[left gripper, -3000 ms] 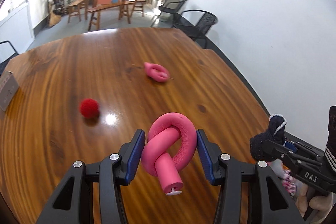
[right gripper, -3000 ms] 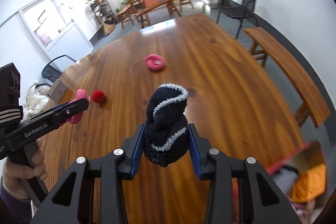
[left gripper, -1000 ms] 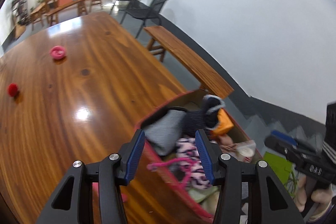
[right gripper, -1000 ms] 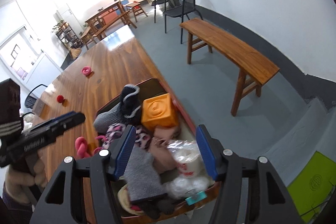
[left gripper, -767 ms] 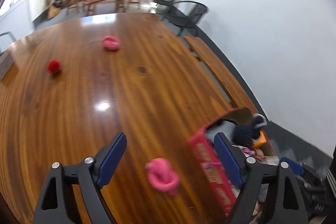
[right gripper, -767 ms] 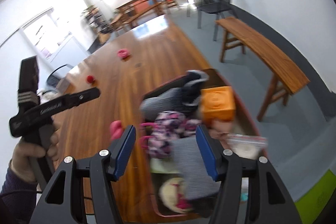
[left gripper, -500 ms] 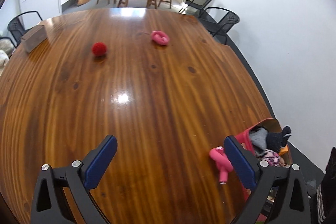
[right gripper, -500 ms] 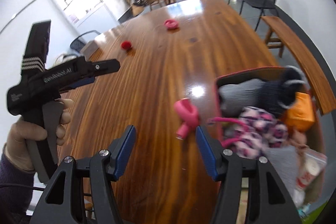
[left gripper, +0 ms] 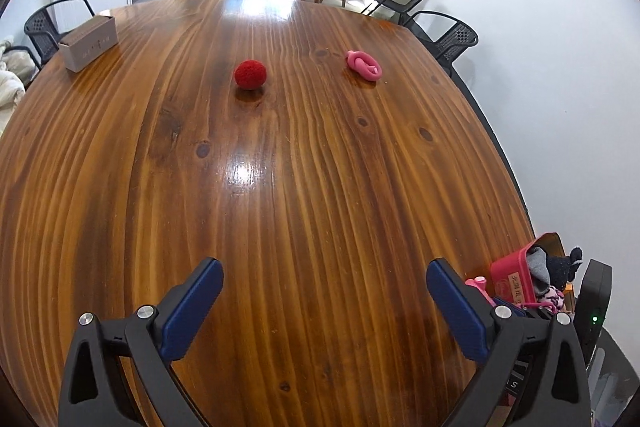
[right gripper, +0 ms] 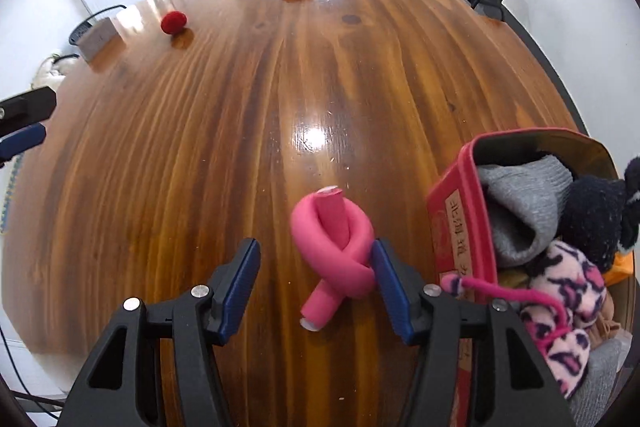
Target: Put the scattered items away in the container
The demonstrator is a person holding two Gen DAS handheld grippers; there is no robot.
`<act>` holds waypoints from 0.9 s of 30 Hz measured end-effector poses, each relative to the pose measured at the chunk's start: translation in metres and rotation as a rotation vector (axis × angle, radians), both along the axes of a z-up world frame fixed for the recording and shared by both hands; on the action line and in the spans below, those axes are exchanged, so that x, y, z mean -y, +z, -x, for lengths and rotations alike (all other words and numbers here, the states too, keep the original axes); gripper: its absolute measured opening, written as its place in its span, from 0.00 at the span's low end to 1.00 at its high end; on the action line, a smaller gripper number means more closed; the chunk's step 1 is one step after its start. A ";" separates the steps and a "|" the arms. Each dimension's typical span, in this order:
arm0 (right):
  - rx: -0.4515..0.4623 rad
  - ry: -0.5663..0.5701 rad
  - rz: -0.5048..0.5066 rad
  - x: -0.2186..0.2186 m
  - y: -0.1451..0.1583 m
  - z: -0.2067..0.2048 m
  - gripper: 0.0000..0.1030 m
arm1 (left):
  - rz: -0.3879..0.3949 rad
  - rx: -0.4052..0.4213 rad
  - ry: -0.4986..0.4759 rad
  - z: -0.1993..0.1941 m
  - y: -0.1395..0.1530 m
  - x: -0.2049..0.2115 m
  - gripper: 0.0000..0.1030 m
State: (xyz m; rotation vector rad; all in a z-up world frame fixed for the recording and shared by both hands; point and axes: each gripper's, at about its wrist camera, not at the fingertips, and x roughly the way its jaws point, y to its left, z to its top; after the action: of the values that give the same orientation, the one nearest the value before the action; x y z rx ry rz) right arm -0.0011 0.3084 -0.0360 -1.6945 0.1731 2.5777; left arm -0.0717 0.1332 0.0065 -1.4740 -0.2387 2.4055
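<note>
On my table, a knotted pink foam roller (right gripper: 334,253) lies just beside the full red box (right gripper: 460,223), while a red ball (left gripper: 250,74) and another pink knot (left gripper: 364,65) lie far away.

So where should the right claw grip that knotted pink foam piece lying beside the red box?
Across the knotted pink foam piece at its fat crossed middle, from above. It lies flat on the table, its stub ends slim; the right claw already straddles it.

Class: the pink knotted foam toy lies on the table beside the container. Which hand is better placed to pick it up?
Right. The right gripper already straddles the pink knotted toy, jaws just closing around it; the left gripper hangs wide open over bare table.
</note>
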 end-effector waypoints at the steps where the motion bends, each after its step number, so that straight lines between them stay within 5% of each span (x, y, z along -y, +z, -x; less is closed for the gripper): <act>1: 0.004 -0.011 -0.005 0.000 -0.001 0.001 0.52 | 0.001 0.001 -0.006 0.003 -0.001 0.000 1.00; 2: 0.010 -0.016 -0.003 -0.001 -0.003 0.002 0.38 | 0.001 0.003 -0.013 0.007 -0.003 0.002 1.00; 4: 0.038 -0.027 0.003 -0.003 -0.006 0.006 0.31 | -0.002 0.007 -0.025 0.018 -0.006 0.003 1.00; 22: -0.022 -0.159 0.069 -0.006 0.037 -0.001 0.30 | 0.116 -0.026 0.024 0.208 -0.053 0.012 1.00; 27: -0.035 -0.177 0.085 -0.002 0.047 -0.005 0.30 | 0.136 0.003 0.032 0.234 -0.071 0.015 0.83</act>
State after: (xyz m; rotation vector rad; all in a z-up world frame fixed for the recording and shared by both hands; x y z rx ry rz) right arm 0.0037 0.3104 0.0110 -1.5812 0.4201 2.5041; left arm -0.3055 0.1183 -0.0650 -1.5427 -0.1012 2.4887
